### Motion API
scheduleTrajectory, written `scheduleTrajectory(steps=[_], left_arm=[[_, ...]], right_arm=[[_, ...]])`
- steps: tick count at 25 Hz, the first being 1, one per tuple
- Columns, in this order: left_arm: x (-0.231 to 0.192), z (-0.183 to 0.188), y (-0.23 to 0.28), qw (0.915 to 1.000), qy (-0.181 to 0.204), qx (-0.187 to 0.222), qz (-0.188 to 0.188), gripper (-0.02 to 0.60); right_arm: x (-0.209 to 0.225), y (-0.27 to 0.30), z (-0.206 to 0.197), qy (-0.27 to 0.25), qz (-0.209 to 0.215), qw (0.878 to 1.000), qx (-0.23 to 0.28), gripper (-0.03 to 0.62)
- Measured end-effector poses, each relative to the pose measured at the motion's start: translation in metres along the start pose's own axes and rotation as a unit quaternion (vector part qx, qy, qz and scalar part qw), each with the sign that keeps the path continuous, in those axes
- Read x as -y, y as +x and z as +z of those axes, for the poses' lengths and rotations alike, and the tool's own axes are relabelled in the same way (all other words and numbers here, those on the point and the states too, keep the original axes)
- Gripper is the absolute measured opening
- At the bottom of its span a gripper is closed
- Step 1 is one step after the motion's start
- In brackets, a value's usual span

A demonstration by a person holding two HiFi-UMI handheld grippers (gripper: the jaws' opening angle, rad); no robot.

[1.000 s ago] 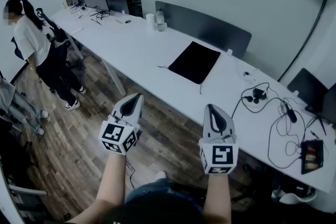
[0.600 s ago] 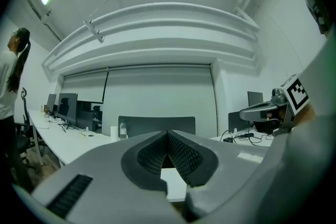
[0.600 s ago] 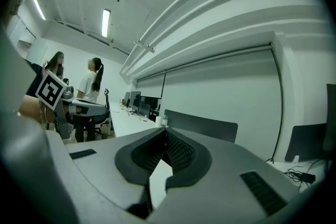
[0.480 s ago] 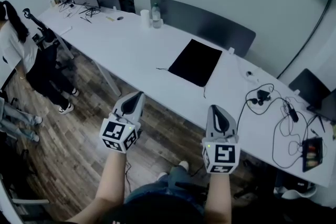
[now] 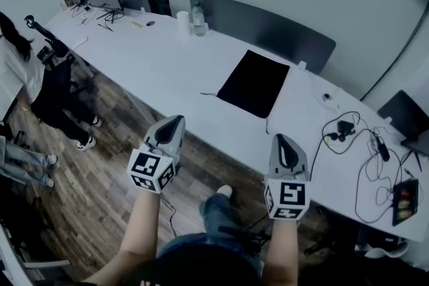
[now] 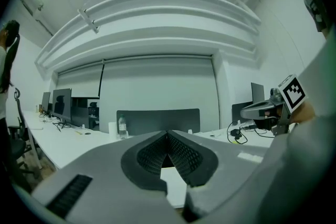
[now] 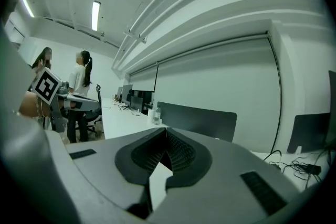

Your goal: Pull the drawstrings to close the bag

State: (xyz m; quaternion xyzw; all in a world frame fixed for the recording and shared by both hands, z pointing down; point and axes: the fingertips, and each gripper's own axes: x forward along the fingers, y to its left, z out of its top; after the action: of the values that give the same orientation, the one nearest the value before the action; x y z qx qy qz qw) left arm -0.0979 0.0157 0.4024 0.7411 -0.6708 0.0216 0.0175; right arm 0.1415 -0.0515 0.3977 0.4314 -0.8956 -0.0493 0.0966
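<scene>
Left gripper (image 5: 173, 124) and right gripper (image 5: 282, 140): jaws fully closed, nothing in them, both held short of the table (image 5: 167, 67) edge. Black bag (image 5: 255, 82) lies flat on the table, ahead, untouched.

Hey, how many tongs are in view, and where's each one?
2. The left tongs, shut and empty, are held by the front edge of the white table, left of the black bag. The right tongs, also shut and empty, are alongside, nearer the cables.

two tools (image 5: 176, 119) (image 5: 279, 138), one black bag (image 5: 255, 82) and one bottle (image 5: 196, 15).
</scene>
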Motion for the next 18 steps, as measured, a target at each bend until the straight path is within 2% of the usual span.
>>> scheduleTrajectory(steps=[10,18], left_arm=[[-0.051,-0.018,0.097,0.9986,0.008,-0.044,-0.030,0.000],[-0.078,-0.054,0.166,0.9931,0.005,-0.099,-0.064,0.015]], right_arm=[[0.039,0.086,-0.024,0.026,-0.032,0.999,-0.026,-0.005],[0.069,0.129,-0.057,0.053,-0.059,0.995,-0.068,-0.005]])
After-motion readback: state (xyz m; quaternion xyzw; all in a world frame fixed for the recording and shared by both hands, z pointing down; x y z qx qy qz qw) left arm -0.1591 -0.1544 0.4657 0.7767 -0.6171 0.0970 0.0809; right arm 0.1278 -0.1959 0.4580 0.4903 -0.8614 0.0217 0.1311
